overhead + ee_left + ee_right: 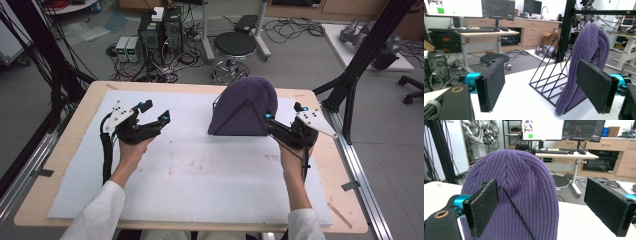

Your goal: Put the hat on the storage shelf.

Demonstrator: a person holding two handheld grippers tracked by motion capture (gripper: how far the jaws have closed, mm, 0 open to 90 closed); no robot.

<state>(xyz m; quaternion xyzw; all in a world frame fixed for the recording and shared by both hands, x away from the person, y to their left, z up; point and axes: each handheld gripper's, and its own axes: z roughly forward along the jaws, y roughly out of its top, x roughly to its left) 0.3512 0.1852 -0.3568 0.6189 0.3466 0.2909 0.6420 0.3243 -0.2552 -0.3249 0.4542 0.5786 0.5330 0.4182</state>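
Nearest the person, the left gripper (pixel 159 114) sits well to the left of the purple knit hat (pixel 246 107), jaws spread and nothing between them. The right gripper (pixel 268 121) is just at the hat's right lower edge, its jaws also spread wide; in the right gripper view the hat (pixel 511 195) fills the space ahead, one pad close in front of the knit, but no pinch is made.

The hat is draped over a black wire rack (pixel 550 75) on the white mat (pixel 200 170) covering the table (pixel 65 150), toward its far right side. In the left gripper view the fabric covers the rack's far end while the near wires stand bare.

By my reading, the work is at its start: the hat is not yet grasped, and gripping and lifting it off the rack are both left to do.
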